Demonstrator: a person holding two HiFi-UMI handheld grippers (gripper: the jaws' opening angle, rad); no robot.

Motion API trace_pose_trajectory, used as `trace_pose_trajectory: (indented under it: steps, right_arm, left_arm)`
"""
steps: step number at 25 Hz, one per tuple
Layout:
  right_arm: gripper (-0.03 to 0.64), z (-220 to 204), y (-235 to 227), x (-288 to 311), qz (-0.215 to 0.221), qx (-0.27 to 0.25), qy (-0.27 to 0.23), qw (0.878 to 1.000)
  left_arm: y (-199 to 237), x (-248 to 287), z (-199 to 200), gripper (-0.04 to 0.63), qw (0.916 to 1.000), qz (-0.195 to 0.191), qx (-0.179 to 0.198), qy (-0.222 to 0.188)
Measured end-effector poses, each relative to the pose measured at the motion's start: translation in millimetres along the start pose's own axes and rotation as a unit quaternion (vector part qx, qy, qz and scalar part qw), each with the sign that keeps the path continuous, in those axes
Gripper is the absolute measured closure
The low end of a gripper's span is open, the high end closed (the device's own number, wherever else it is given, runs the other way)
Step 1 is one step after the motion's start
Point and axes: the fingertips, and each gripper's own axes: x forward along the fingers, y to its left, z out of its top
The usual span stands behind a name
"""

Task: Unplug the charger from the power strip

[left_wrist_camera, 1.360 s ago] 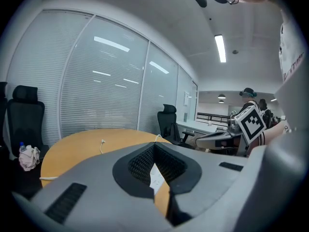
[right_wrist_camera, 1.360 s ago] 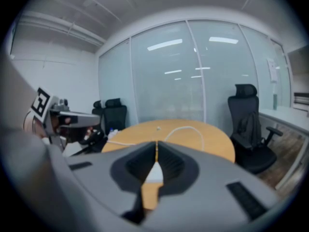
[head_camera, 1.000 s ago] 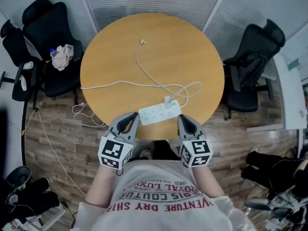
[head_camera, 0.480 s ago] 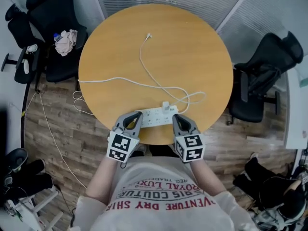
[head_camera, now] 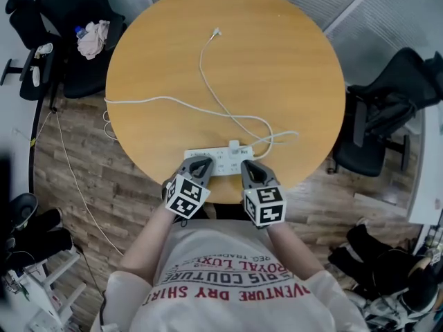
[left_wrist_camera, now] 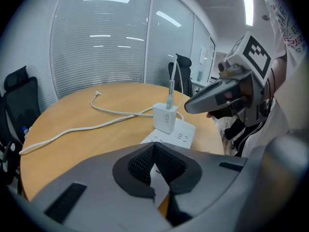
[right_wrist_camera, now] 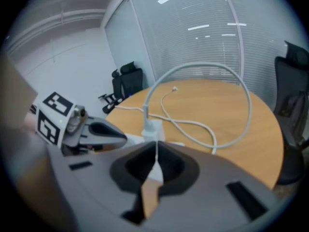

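Observation:
A white power strip lies near the front edge of the round wooden table. A white charger stands plugged into its right part, and its cable loops away to a free end at the far side. My left gripper is shut, with its tip over the strip's left end. My right gripper is also shut, close in front of the charger. In the left gripper view the charger stands upright on the strip beyond the closed jaws. In the right gripper view the charger sits just past the tip.
The strip's own cord runs left and off the table edge to the floor. A black chair with a cloth and a bottle stands at the left. Another black chair stands at the right.
Both grippers have come down and forward, from just off the table's front edge to the power strip. Both stayed shut.

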Motion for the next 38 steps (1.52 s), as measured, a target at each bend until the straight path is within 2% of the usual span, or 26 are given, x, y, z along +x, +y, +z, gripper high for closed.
trace_pose_trajectory:
  steps: [5, 10, 12, 13, 14, 15, 22, 26, 28, 32, 38]
  right_arm:
    - [0.588, -14, 4, 8, 0.015, -0.003, 0.024, 1.000]
    - [0.586, -21, 11, 19, 0.042, 0.002, 0.046, 0.998]
    - [0.584, -22, 12, 24, 0.039, -0.002, 0.053, 0.998]
    - [0.559, -21, 12, 27, 0.035, -0.003, 0.056, 0.998]
    - [0.472, -21, 13, 30, 0.030, -0.004, 0.058, 0.998]
    - [0.425, -20, 13, 33, 0.025, -0.005, 0.060, 0.998]
    - [0.413, -20, 8, 58, -0.019, -0.013, 0.088, 0.996]
    - [0.413, -21, 4, 63, -0.058, 0.029, 0.106, 0.992]
    - [0.423, -21, 2, 64, -0.081, 0.041, 0.110, 0.990]
    - [0.456, -20, 1, 65, -0.100, 0.018, 0.118, 0.988]
    - [0.460, -21, 3, 63, -0.113, 0.000, 0.133, 0.985]
  left_arm:
    - [-3, 16, -14, 0.563, 0.9989, 0.010, -0.007, 0.045]
    - [0, 19, -16, 0.562, 0.9985, -0.012, -0.040, 0.036]
    - [0, 20, -16, 0.562, 0.9982, -0.018, -0.044, 0.037]
    - [1, 19, -15, 0.563, 0.9981, -0.020, -0.045, 0.036]
    - [1, 19, -14, 0.563, 0.9981, -0.023, -0.046, 0.034]
    - [0, 18, -13, 0.562, 0.9980, -0.025, -0.047, 0.033]
    - [-1, 21, -14, 0.563, 0.9966, -0.045, -0.062, 0.033]
    - [-2, 22, -16, 0.563, 0.9964, -0.045, -0.064, 0.033]
    - [2, 20, -14, 0.563, 0.9958, -0.043, -0.077, 0.026]
    - [6, 18, -10, 0.563, 0.9937, -0.039, -0.103, 0.019]
    - [5, 23, -14, 0.563, 0.9944, -0.035, -0.094, 0.035]
